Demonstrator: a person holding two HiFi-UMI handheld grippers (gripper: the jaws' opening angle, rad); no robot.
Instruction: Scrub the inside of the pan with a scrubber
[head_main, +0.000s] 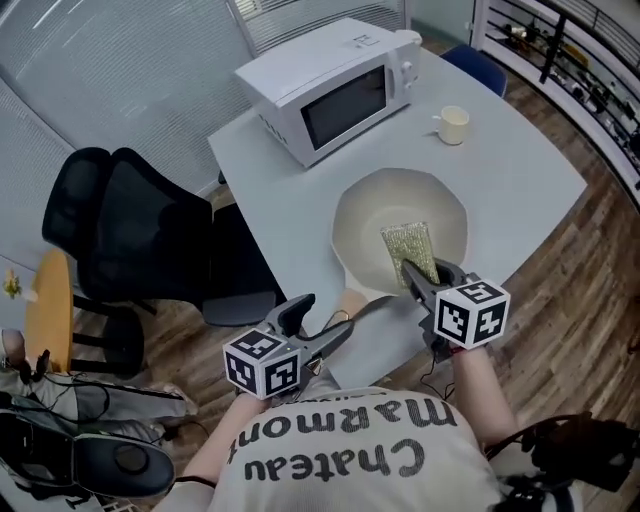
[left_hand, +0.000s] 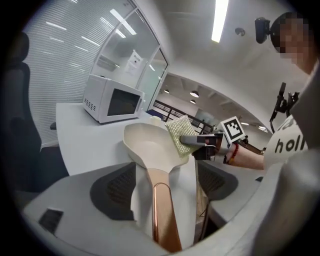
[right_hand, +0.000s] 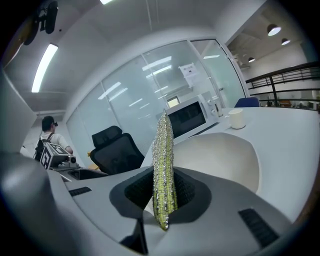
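The pan (head_main: 365, 225) sits near the microwave (head_main: 330, 90), rigid and likely slippery; grip its handle (left_hand: 161, 205) (lying between the spread jaws of the left gripper (head_main: 322, 324)). The right gripper (head_main: 418, 276) pinches the soft, light scrubber (head_main: 410, 248).

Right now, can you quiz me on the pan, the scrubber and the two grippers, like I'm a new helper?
1. True or false: the right gripper is shut on the scrubber.
2. What lies between the left gripper's open jaws? A) a spoon B) the pan handle C) nothing
3. Which appliance stands on the table beyond the pan?
Key: 1 true; 2 B; 3 the microwave.
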